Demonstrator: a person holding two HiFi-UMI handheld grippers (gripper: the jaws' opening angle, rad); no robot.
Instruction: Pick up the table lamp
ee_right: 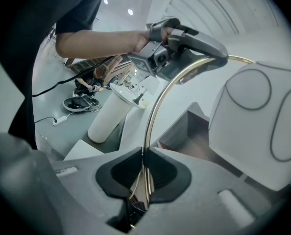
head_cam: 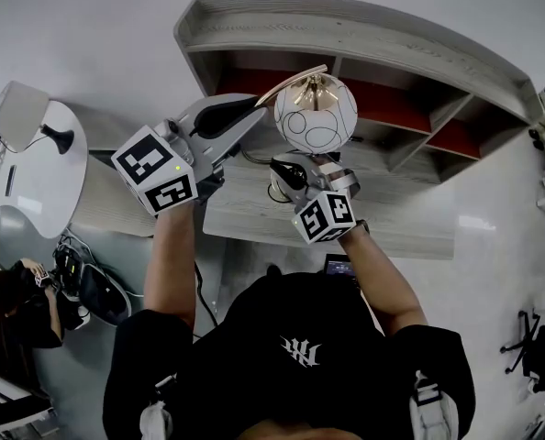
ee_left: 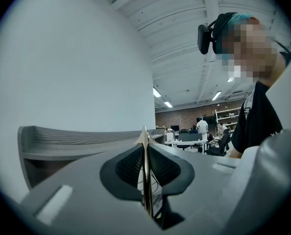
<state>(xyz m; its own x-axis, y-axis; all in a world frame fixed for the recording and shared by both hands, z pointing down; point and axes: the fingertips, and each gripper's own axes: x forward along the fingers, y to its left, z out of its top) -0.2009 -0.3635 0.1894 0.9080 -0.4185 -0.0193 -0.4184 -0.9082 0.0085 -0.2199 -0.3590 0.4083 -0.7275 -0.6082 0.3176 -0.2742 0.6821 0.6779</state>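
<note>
The table lamp has a white globe shade (head_cam: 315,114) with dark line markings and a thin gold arched stem (head_cam: 286,82). It hangs lifted above the grey wooden table (head_cam: 245,223). My left gripper (head_cam: 254,108) is shut on the upper arc of the stem, which stands edge-on between its black pads (ee_left: 146,180). My right gripper (head_cam: 289,172) is shut on the lower stem (ee_right: 153,121), just under the globe (ee_right: 260,126). In the right gripper view the left gripper (ee_right: 184,48) shows clamped at the top of the arc. The lamp's base is hidden.
A grey shelf unit (head_cam: 410,71) with red back panels stands behind the lamp against the white wall. A white round table (head_cam: 34,168) on a cylinder pedestal (ee_right: 109,119) is at the left. A seated person (head_cam: 20,301) and cables lie on the floor at lower left.
</note>
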